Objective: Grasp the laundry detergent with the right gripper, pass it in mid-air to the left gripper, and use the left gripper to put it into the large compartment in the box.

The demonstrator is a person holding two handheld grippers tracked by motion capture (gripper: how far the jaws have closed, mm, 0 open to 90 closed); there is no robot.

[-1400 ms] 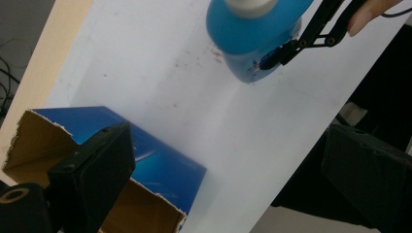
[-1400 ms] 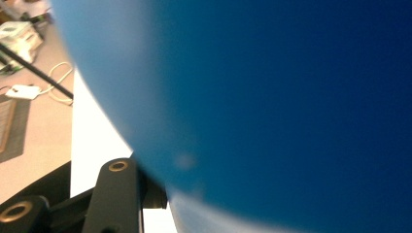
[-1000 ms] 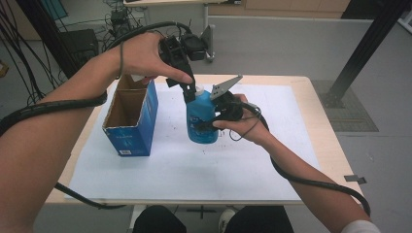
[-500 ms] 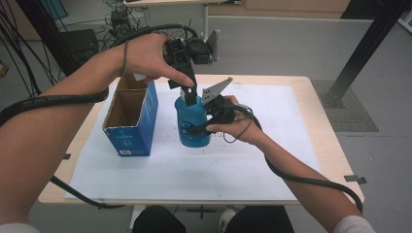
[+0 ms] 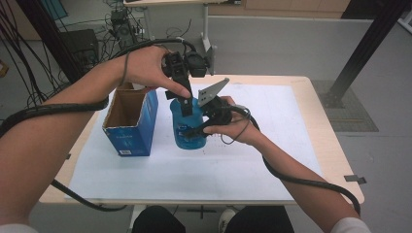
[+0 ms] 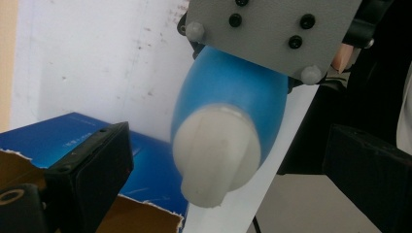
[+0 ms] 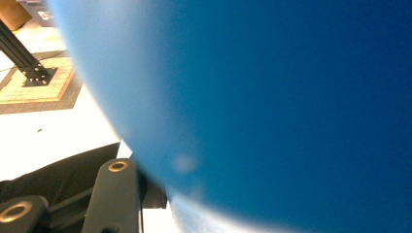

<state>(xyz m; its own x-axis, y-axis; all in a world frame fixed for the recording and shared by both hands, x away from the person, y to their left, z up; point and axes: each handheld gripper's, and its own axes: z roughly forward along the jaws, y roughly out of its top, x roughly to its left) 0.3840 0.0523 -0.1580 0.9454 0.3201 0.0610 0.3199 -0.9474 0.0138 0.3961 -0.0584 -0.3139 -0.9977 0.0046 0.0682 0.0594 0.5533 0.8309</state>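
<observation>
A blue bottle [image 5: 187, 132] with a white cap [image 6: 216, 150] is just right of the box, low over the white sheet. I cannot tell whether its base rests on the sheet. My right gripper [image 5: 198, 127] is shut on the bottle's body from the right, and the blue wall [image 7: 267, 107] sits against one black finger [image 7: 114, 194]. My left gripper [image 5: 186, 104] comes down from above. In the left gripper view its jaws stand wide open on either side of the cap without touching it.
An open blue cardboard box [image 5: 128, 128] stands left of the bottle, close to it. A white sheet [image 5: 252, 160] covers the wooden table [image 5: 335, 160]. Black cables trail from both grippers. Behind the table are dark equipment and a black post [image 5: 359, 53].
The bottle and both grippers have drifted a little to the left, closer to the box. The right gripper's hold on the bottle is unchanged.
</observation>
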